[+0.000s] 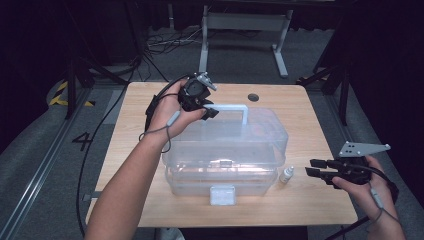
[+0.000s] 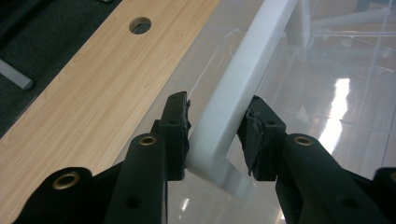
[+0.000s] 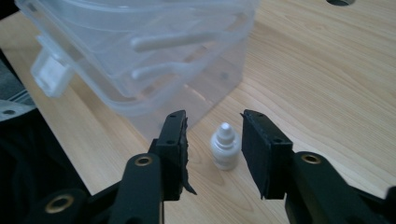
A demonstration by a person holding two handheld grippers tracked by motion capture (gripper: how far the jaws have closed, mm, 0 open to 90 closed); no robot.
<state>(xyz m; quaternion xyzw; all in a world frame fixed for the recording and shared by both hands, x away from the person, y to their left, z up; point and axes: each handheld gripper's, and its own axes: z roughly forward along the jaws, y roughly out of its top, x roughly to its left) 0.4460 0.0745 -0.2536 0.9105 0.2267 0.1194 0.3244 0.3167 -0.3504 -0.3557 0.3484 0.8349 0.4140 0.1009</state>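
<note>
The clear plastic box (image 1: pixel 225 155) on the worktop (image 1: pixel 140 100) looks light, stiff and slick, best lifted by its white handle (image 2: pixel 243 84), which the left tool (image 2: pixel 217 135) straddles half-open, one pad touching, while the right tool (image 3: pixel 215 144) brackets a small dropper bottle (image 3: pixel 225 149) ungripped.

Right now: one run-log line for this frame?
left gripper: astride box handle, unclamped | right gripper: open, facing dropper bottle | clear box: closed

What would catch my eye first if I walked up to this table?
A big clear plastic box sits mid-table; the left hand-held gripper straddles its white handle, one pad touching. By the box's right end stands a tiny white dropper bottle, with the right hand-held gripper open around it.
</note>
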